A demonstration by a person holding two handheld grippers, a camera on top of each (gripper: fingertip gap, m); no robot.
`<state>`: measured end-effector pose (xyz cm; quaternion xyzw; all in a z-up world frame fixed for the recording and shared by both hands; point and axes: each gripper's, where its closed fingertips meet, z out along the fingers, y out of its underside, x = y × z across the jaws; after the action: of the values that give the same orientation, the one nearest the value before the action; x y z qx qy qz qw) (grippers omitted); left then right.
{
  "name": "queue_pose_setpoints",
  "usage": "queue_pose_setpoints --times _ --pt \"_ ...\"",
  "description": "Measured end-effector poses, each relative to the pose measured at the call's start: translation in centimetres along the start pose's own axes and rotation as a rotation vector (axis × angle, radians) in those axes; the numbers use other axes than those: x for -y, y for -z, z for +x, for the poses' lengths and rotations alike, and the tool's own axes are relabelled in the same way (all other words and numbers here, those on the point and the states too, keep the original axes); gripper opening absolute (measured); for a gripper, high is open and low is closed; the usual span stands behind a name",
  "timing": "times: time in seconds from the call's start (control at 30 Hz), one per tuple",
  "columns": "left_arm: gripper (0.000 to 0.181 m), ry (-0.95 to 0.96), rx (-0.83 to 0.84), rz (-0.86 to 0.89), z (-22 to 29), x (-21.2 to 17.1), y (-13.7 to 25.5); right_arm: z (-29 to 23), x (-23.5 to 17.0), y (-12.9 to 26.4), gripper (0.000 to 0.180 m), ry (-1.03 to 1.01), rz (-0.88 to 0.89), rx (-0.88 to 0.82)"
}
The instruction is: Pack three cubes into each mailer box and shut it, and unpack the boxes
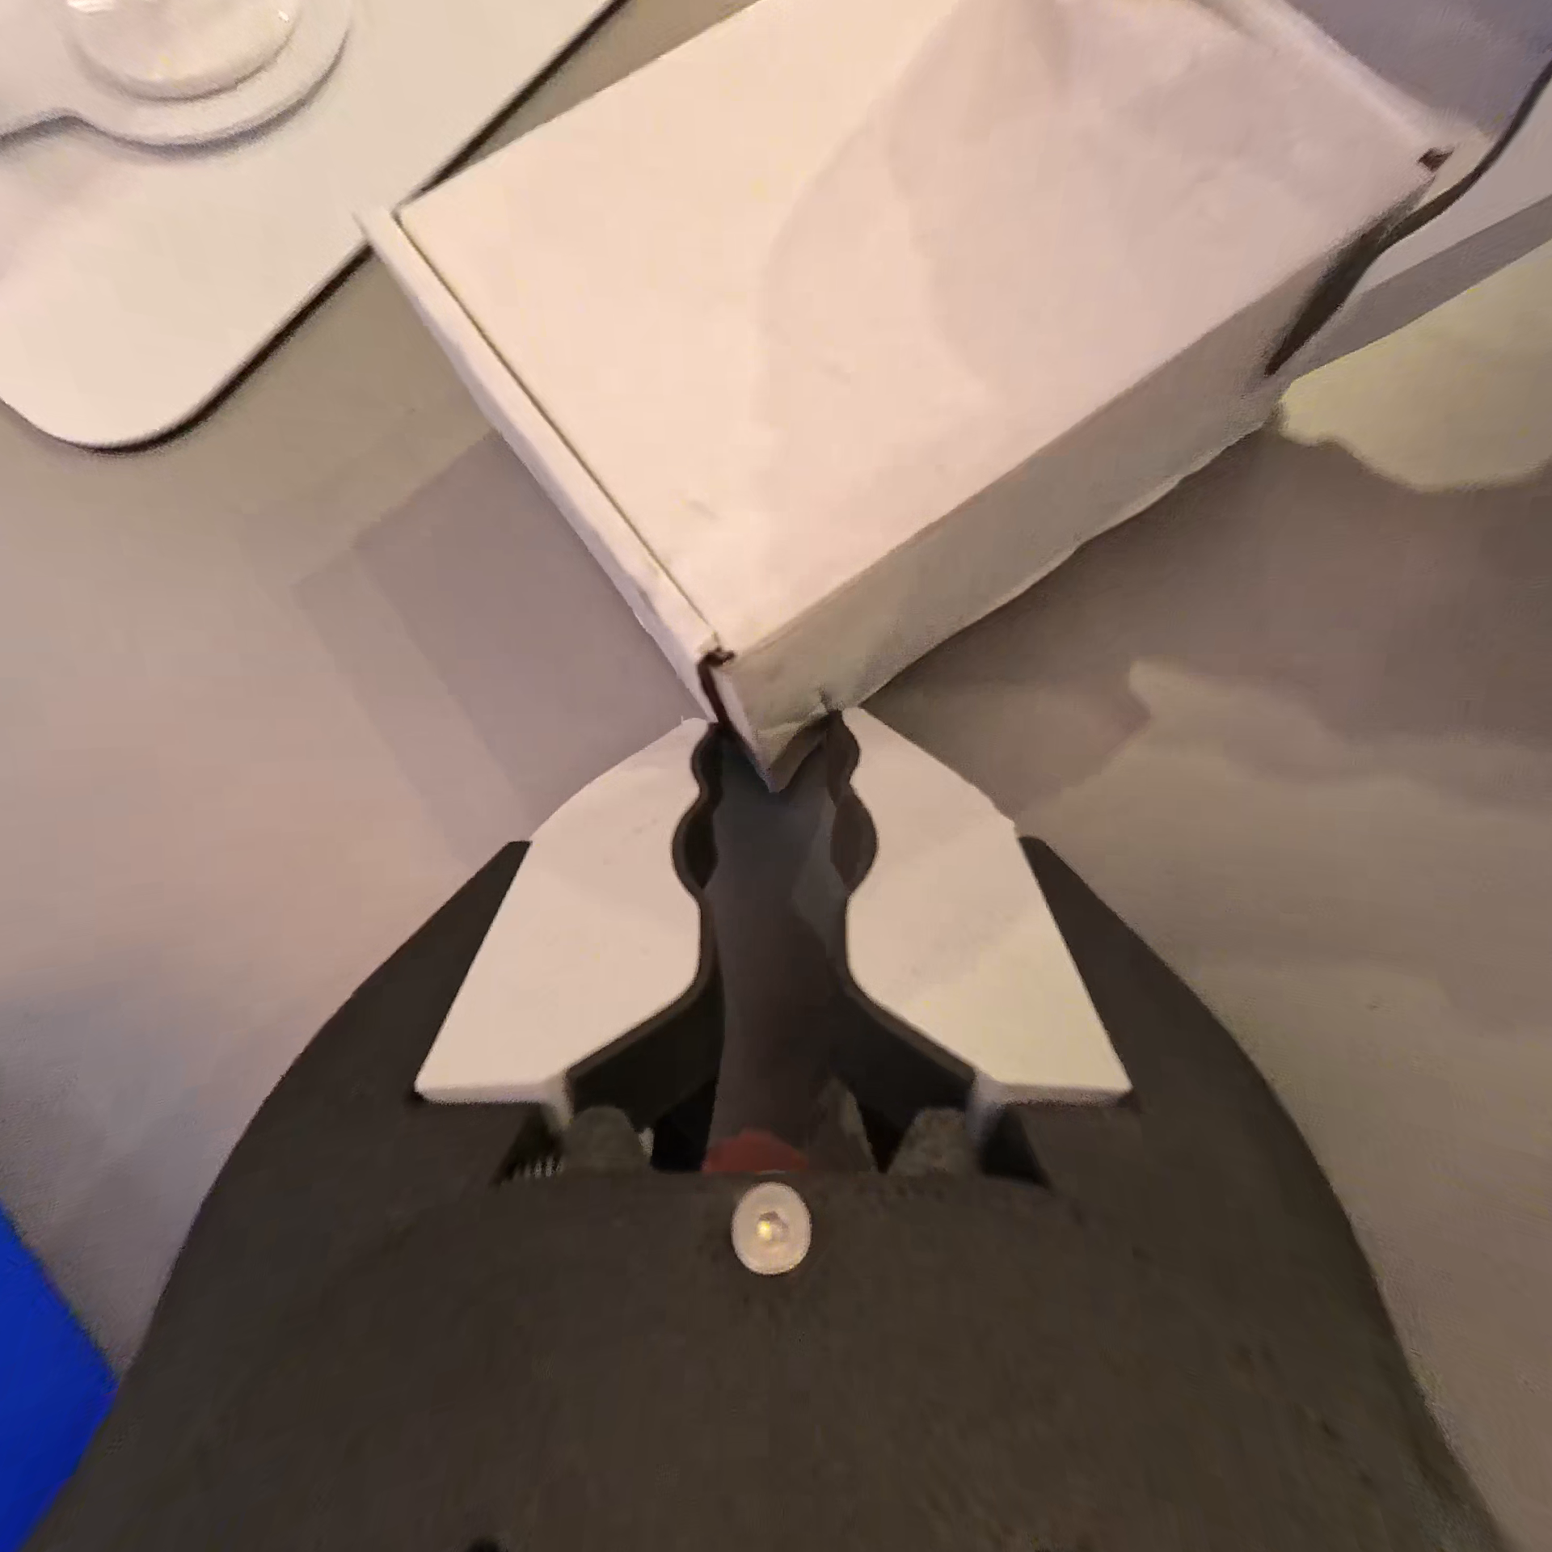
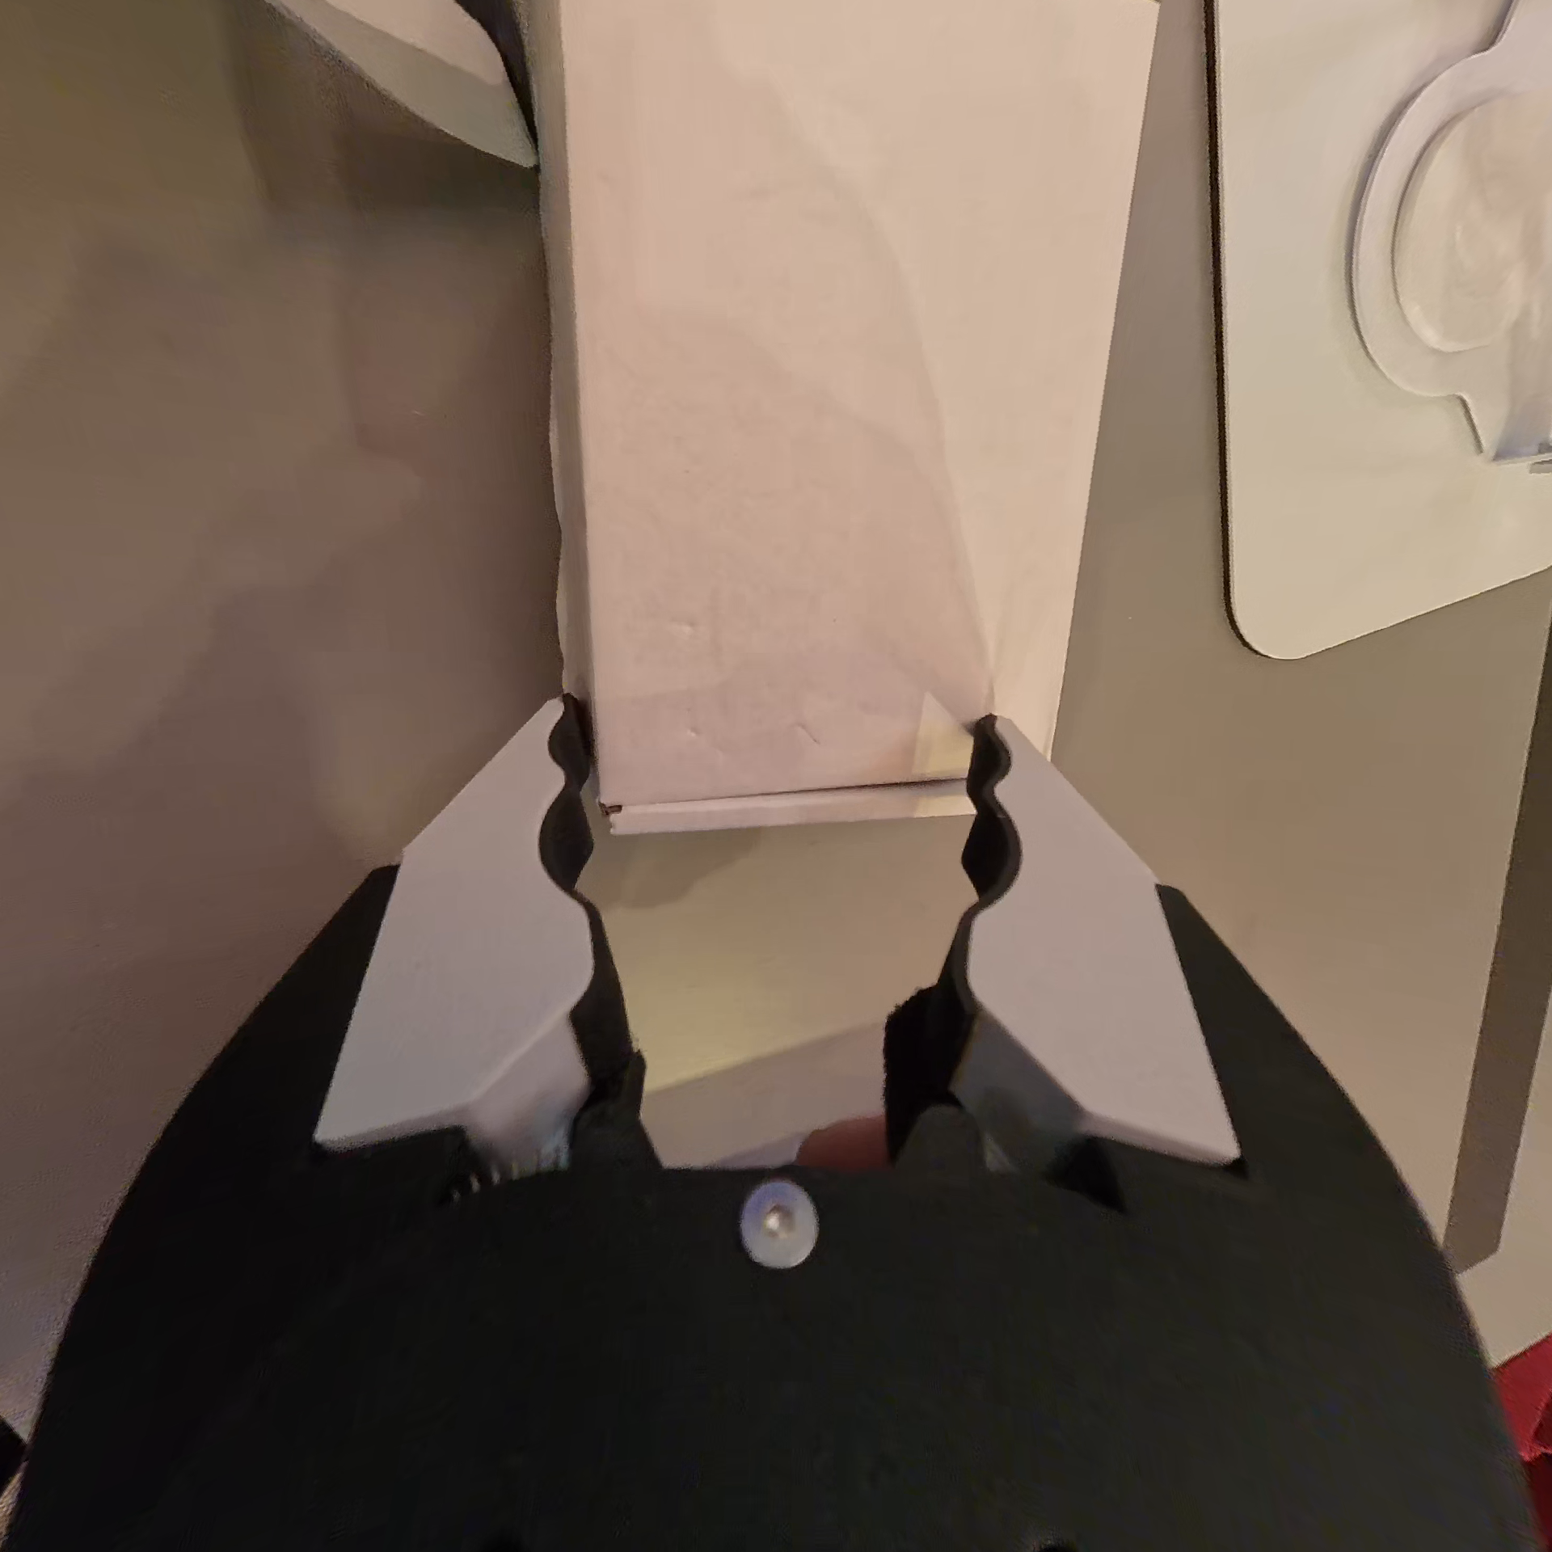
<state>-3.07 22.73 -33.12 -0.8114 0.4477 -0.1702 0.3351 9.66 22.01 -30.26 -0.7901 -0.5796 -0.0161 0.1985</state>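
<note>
Grey-beige counter (image 1: 210,672), matte, warm light w/ soft shadows. A white flat mat (image 1: 126,277) w/ rounded corners and dark edging lies beside the box, carrying a clear plastic round piece (image 1: 193,50). Blue object (image 1: 42,1360) at the view's lower-left edge, can't tell what.

Mailer box (image 1: 840,336): white cardboard, shut, rectangular, sharp folded edges, faint scuffs and dents on the lid. It looks lifted or tipped off the counter, held between both tools; whether any part rests on the surface can't be told.

Left tongs (image 1: 773,747): narrow, nipping one box corner at the tips. The corner looks slightly crumpled there. Right tongs (image 2: 777,747): set fairly wide, wavy black pads pressed on both side walls at the box's short end, so gripping across its width. The left tool's white finger (image 2: 437,76) shows at the far end in the right wrist view.

Handling, as a judgement: box is light, fairly stiff on the panels but soft at corners and flaps; cardboard is dry, not slippery against ribbed pads. Contents unseen; if cubes are inside they may shift when tipped. Best hold is across the side walls near an end, as the right does; the corner pinch is weaker and may dent or slip. For opening, take the front lid flap edge.
</note>
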Motion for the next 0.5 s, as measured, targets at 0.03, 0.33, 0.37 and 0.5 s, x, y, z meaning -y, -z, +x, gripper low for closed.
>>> queue_pose_setpoints --times 0.03,0.33,0.37,0.5 --pt "0.023 -0.019 0.028 -0.002 -0.1 0.0 0.0 0.0 0.0 0.0 0.090 0.001 0.001 -0.004" --pt "0.049 0.076 -0.047 0.071 0.3 1.2 0.2 -0.4 -0.2 -0.3 0.103 0.026 0.004 -0.015" --pt "0.047 0.063 -0.038 0.043 0.4 1.1 -0.2 -0.2 -0.3 -0.4 0.099 0.048 -0.016 -0.046" --pt "0.041 0.014 0.028 0.026 -0.3 1.2 -0.7 0.3 -0.3 -0.5 0.092 0.063 -0.044 -0.076"
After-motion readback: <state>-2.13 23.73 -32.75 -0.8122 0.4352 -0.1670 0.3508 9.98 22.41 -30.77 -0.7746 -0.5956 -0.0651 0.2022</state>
